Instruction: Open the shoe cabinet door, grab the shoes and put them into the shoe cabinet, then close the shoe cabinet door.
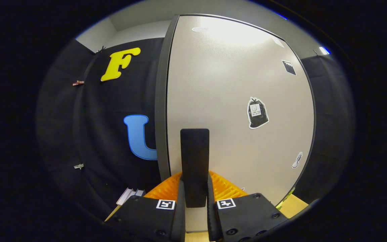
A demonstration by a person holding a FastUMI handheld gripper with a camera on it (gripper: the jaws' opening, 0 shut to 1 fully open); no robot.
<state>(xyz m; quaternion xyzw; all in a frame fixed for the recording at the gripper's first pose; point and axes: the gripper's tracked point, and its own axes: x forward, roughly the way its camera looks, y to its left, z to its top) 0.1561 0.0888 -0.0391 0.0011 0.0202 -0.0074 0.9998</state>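
Note:
The beige shoe cabinet door (237, 101) with a dark edge fills the space ahead of me, carrying a few stickers. A dark upright handle (195, 158) sticks out from the door and runs down between my fingers. My gripper (195, 198) is shut on this handle, both fingers pressing its lower part from either side. The door's left edge (161, 101) stands out against the booth wall, so the door looks swung out from the cabinet. I cannot make out the inside of the cabinet from here.
A pale stack of flat things (129, 195) lies low to the left of my fingers. A wooden floor or tabletop (294, 205) runs under the door at the lower right. A small yellow-green thing (286, 198) peeks out by the door's bottom right corner.

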